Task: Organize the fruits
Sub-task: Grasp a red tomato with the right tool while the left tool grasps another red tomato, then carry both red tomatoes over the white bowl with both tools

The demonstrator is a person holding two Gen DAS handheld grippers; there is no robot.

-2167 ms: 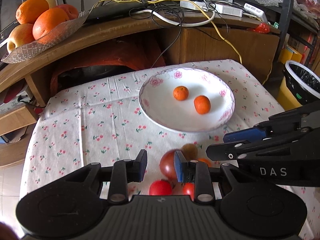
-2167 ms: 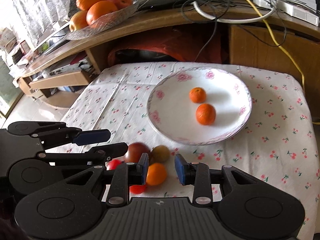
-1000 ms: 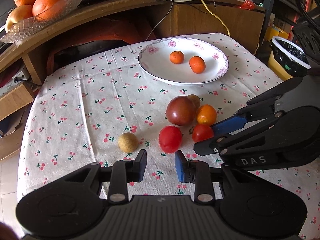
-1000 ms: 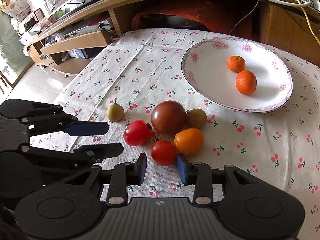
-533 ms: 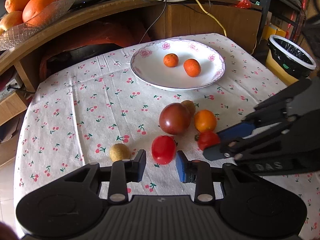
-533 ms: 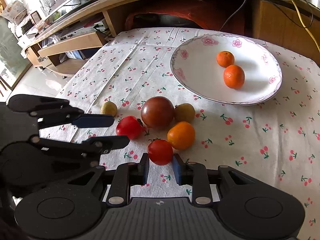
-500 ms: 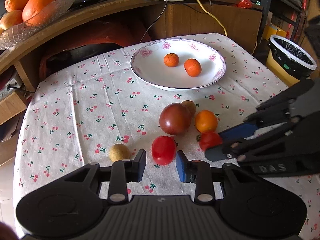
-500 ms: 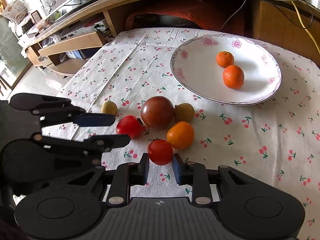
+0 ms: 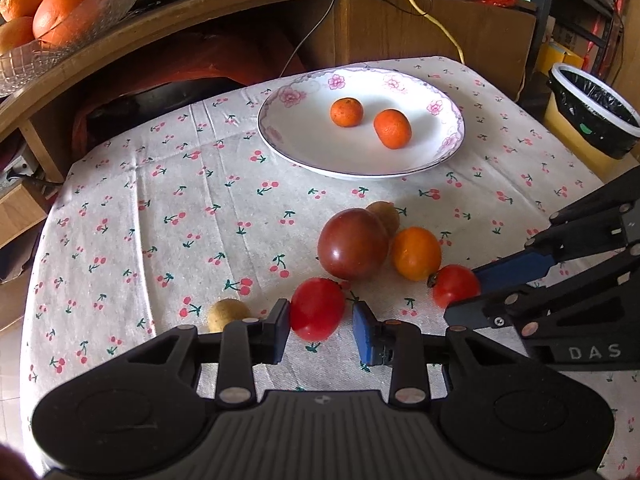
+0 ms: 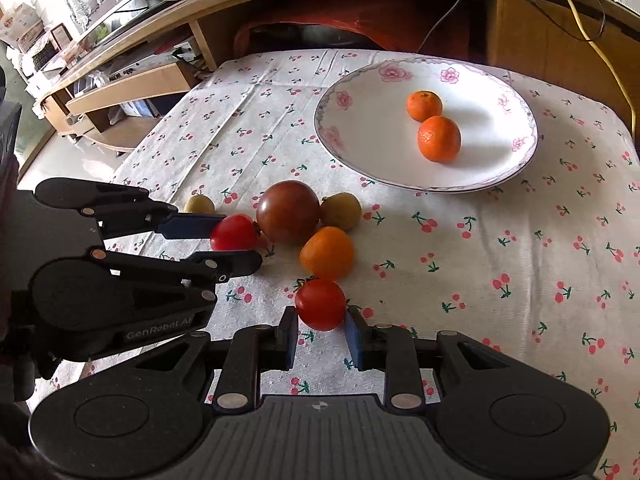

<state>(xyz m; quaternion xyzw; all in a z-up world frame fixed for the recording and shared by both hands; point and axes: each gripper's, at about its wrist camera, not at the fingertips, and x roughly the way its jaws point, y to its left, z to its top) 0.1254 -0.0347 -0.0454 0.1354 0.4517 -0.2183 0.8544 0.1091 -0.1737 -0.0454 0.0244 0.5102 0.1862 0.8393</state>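
Left wrist | small brown fruit [image 9: 385, 213] half-hidden behind dark tomato [image 9: 353, 243]

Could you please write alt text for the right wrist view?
The right gripper brackets a small red tomato on a cherry-print tablecloth. Beside it the left gripper brackets another red tomato; behind, a white plate holds two mandarins.
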